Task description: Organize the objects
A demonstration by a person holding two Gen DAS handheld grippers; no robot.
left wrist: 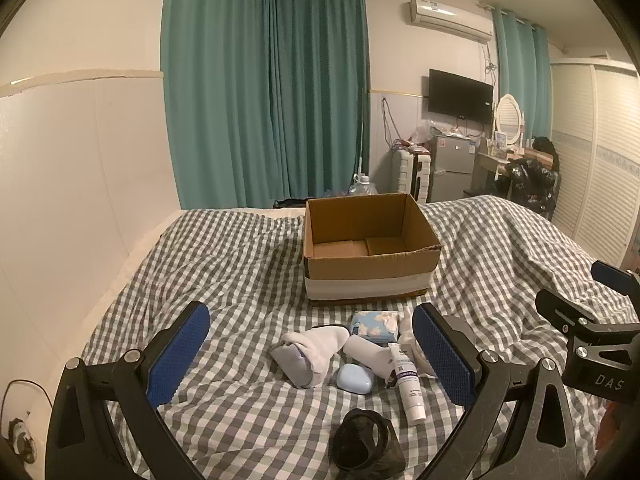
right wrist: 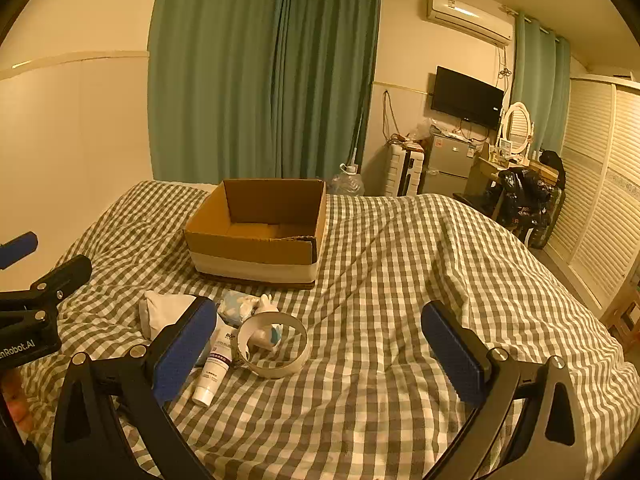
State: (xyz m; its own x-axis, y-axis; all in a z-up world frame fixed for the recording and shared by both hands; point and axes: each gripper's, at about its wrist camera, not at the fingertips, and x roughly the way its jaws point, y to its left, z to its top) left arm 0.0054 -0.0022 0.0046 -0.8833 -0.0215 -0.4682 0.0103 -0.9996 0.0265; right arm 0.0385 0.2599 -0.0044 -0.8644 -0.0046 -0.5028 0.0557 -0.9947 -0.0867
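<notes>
Evidently we have barely begun: the cardboard box [left wrist: 370, 248], at centre frame on the checked bed [left wrist: 224, 264], looks empty, and every item lies loose in front of it. In the left view we see the socks [left wrist: 310, 350], tissue pack [left wrist: 375, 325], pale blue case [left wrist: 355, 377], cream tube [left wrist: 409, 384] and a dark jar [left wrist: 366, 446] at the bottom edge. Our right view adds a tape ring [right wrist: 274, 346] circling a small rabbit toy [right wrist: 266, 330]. Both the left claw [left wrist: 312, 364] and the right claw [right wrist: 320, 354] are spread wide, grasping nothing. Everything remains to be boxed.
</notes>
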